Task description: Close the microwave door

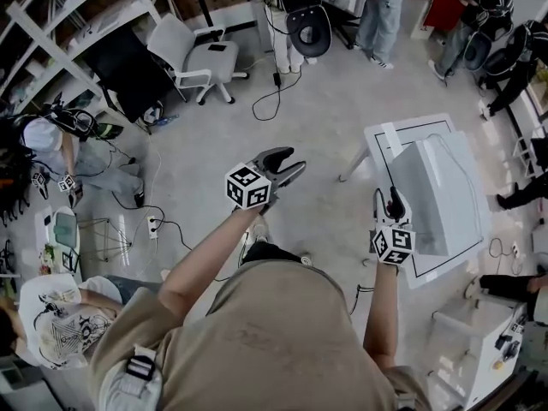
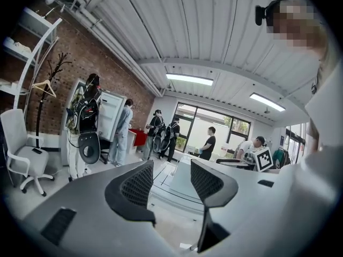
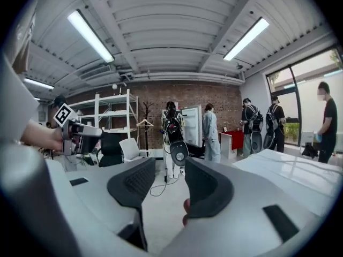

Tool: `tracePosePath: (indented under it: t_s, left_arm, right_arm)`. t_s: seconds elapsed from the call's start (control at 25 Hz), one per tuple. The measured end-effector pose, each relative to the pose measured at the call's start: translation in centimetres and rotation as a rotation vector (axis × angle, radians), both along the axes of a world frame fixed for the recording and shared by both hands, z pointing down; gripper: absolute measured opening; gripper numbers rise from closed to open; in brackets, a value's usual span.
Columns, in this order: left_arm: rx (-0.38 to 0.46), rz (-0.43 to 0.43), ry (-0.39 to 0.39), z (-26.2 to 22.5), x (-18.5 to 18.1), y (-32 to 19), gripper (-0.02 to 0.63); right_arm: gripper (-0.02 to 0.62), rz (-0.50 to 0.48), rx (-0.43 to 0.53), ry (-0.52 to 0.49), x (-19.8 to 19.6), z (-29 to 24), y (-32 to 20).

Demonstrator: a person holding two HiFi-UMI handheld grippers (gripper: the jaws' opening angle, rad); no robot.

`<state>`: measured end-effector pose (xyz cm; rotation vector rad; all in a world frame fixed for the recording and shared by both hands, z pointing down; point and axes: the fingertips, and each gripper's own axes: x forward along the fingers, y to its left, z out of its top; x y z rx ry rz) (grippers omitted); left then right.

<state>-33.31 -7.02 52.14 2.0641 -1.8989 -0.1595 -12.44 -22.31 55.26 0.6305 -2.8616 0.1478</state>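
The microwave [image 1: 441,191] is a white box on a white table [image 1: 377,139] at the right of the head view; its door cannot be made out there. My right gripper [image 1: 396,202] hovers at the box's near left corner, its jaws apart with nothing between them [image 3: 170,183]. My left gripper [image 1: 291,163] is held over the floor, left of the table, also open and empty [image 2: 171,183]. Between its jaws in the left gripper view, the white box [image 2: 182,177] stands some way ahead. The right gripper view shows the left gripper [image 3: 69,127] off to its left.
A white office chair [image 1: 201,58] and a black cable [image 1: 274,92] lie on the floor beyond. Several people [image 1: 381,7] stand at the far side, and one sits at the left [image 1: 60,144]. A white cabinet [image 1: 488,341] is at the near right.
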Motion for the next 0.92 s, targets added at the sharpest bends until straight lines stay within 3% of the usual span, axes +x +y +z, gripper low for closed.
tracePosePath:
  t_s: [0.2,0.92]
  left_arm:
    - [-0.009,-0.012,-0.001,0.2,-0.6,1.2,0.227]
    - [-0.043,0.012,0.026,2.2,1.7,1.4,0.227]
  right_arm:
    - [0.172,-0.048,0.024,0.016,-1.2,-0.1,1.6]
    - [0.113,-0.036,0.025,-0.012,-0.2,0.4,2.7]
